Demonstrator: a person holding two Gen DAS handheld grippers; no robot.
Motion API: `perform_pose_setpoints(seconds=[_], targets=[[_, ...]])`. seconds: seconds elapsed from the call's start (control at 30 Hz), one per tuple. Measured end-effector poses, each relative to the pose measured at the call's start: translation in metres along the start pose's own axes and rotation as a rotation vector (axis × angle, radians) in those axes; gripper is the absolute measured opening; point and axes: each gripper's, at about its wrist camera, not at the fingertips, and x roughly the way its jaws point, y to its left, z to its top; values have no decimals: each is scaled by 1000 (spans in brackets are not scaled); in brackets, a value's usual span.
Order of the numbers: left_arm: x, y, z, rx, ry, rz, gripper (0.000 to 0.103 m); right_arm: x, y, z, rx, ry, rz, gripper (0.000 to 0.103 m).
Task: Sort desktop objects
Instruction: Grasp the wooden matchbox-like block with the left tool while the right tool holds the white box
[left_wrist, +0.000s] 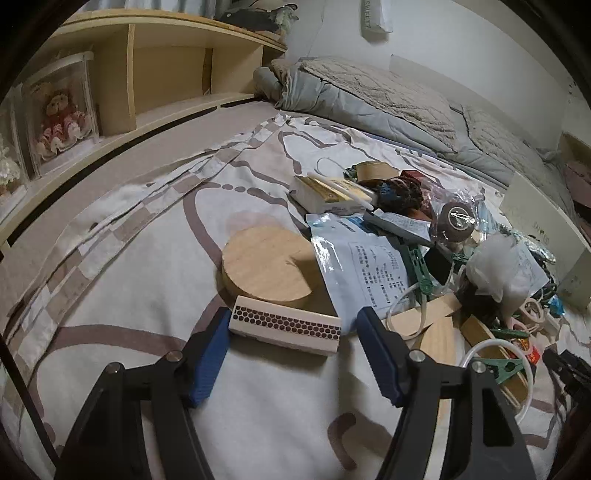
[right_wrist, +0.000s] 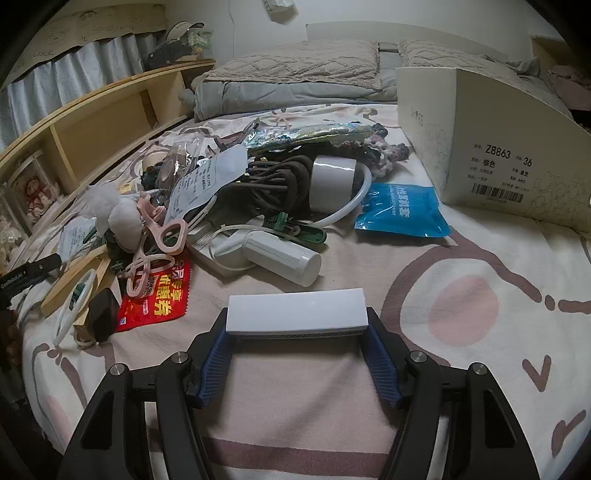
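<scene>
We're gripping the white box (right_wrist: 296, 309) endwise in the right gripper (right_wrist: 296, 354); left gripper (left_wrist: 291, 354) jaws are bracketing the matchbox (left_wrist: 284, 329), not pinching.

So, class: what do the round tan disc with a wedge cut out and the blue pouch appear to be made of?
Round tan disc: probably unfinished wood, matte, with visible grain lines. Blue pouch: likely glossy plastic film, showing crinkles and shiny highlights.

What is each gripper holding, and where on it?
The right gripper clamps a white box by its two short ends. The left gripper straddles a matchbox, only one pad touching; not yet gripped.
</scene>
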Motion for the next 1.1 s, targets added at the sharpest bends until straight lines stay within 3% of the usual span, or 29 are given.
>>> perform_pose_setpoints(seconds=[0.27,0.63,0.73,0.8,1.1], targets=[[0,4,0,49,17,-43,73,0,-1,0,4,-1,2,69],[-3,0,-9,87,-2,-21,73,-4,-7,-1,48,-25,26,67],[-3,2,-9,76,-7,-12,68,-4,-9,-1,61,-29,41,67],[-3,3,-10,69,-10,14,58,-4,-8,-1,58,-29,36,67],[-7,5,-10,45,-20,22,56,-6,-6,0,53,-34,26,67]])
